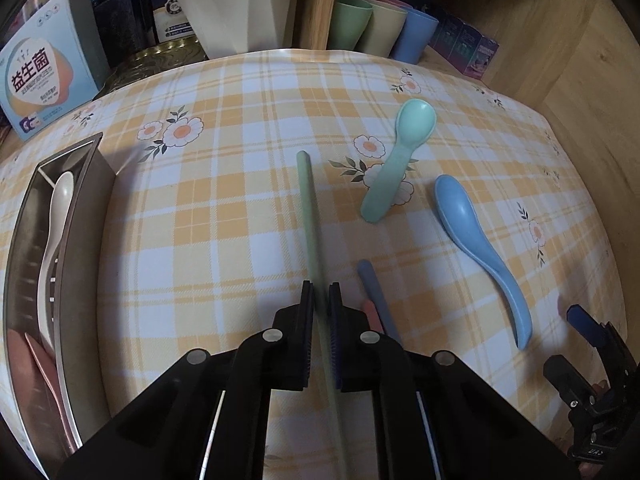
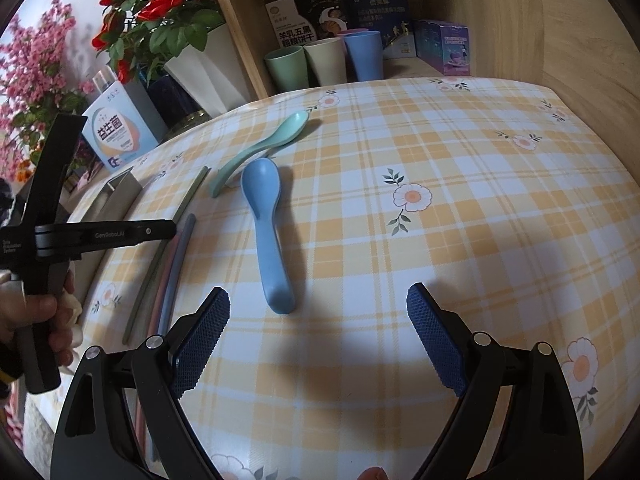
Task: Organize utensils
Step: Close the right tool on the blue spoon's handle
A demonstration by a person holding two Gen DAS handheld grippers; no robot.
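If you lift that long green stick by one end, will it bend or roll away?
The green chopstick looks straight and stiff, so it probably won't droop. It is thin and long, so it likely weighs little but may swing or pivot in the left hand-held gripper, which pinches it near one end. Its flat-looking sides suggest it wouldn't roll much on the tablecloth.

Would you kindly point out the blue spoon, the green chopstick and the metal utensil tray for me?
blue spoon [image 2: 260, 184]: right wrist view, on its bowl.
green chopstick [image 1: 309, 196]: left wrist view, on its shaft ahead of the gripper.
metal utensil tray [image 1: 105, 168]: left wrist view, on its far end wall.
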